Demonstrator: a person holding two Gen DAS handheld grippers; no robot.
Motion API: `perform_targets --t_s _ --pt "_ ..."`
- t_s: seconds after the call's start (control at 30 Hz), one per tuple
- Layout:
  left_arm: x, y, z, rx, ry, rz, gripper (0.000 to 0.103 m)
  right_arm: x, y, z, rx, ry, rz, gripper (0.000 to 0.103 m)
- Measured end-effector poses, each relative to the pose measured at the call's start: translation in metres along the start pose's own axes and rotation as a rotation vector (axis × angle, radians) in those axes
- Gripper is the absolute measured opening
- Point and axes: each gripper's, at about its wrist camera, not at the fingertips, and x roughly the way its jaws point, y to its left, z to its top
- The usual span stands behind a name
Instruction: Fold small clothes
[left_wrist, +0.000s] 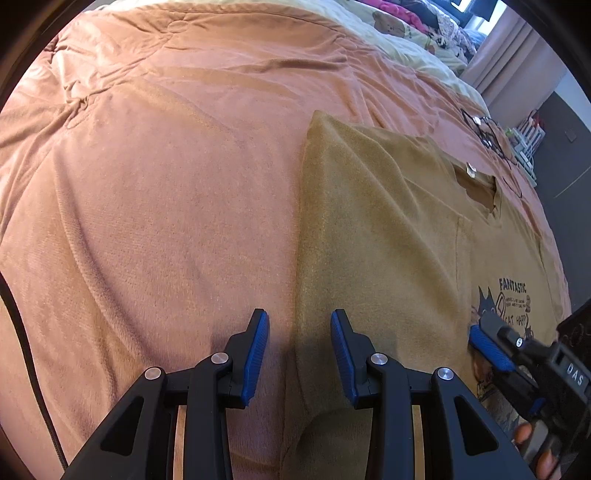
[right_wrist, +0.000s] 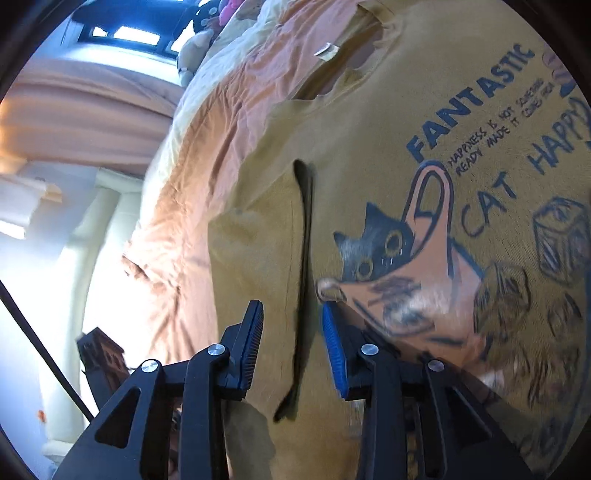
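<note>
Here, soft mustard tee (left_wrist: 388, 229) flat on ribbed pink blanket (left_wrist: 166, 184), both claws (left_wrist: 299, 345) (right_wrist: 291, 334) part-open, empty.

Home bedroom: bed with orange quilt (left_wrist: 166, 166), curtains (left_wrist: 513, 62), soft toys (right_wrist: 195, 48) by window.

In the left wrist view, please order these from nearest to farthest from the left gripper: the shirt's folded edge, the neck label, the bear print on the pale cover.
From the left gripper:
1. Folded edge of the mustard shirt, just ahead of the fingertips.
2. Neck label, further up, to the right.
3. Bear print, far at the top, on the pale cover.
</note>
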Motion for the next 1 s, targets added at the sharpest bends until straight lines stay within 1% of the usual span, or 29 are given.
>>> perform_targets --t_s 0.2,0.43,0.53,0.57,0.6,0.63,0.67,0.7,0.77,0.87,1.0 --pt "0.0 0.004 0.004 -0.012 0.002 -0.016 0.037 0.007 -0.004 0.005 -0.02 -0.023 0.001 0.031" --pt "0.0 0.006 0.003 -0.006 -0.001 -0.027 0.037 0.022 0.005 0.013 -0.055 -0.062 -0.024 0.03" --pt "0.0 0.007 0.003 -0.001 -0.002 -0.033 0.037 0.03 0.011 0.015 -0.087 -0.056 -0.039 0.028" --pt "0.001 0.008 0.003 -0.002 -0.002 -0.035 0.037 0.032 0.012 0.016 -0.087 -0.056 -0.045 0.027" --pt "0.001 0.008 0.003 -0.003 -0.002 -0.037 0.037 0.034 0.015 0.017 -0.101 -0.059 -0.072 0.019" --pt "0.001 0.008 0.003 -0.006 -0.002 -0.038 0.037 0.035 0.017 0.02 -0.124 -0.063 -0.099 0.007" --pt "0.001 0.008 0.003 -0.008 -0.003 -0.041 0.037 0.036 0.019 0.021 -0.144 -0.07 -0.113 0.003" --pt "0.0 0.008 0.003 -0.01 -0.003 -0.042 0.037 0.034 0.018 0.021 -0.142 -0.072 -0.102 0.001" --pt "-0.001 0.009 0.001 -0.01 -0.002 -0.042 0.037 0.026 0.012 0.021 -0.093 -0.094 -0.081 0.0" --pt "-0.002 0.008 -0.001 -0.003 -0.003 -0.04 0.037 0.011 0.012 0.019 -0.077 -0.138 -0.087 0.0" --pt "-0.002 0.008 -0.002 -0.009 -0.005 -0.039 0.037 0.006 0.017 0.011 -0.078 -0.138 -0.097 0.0"
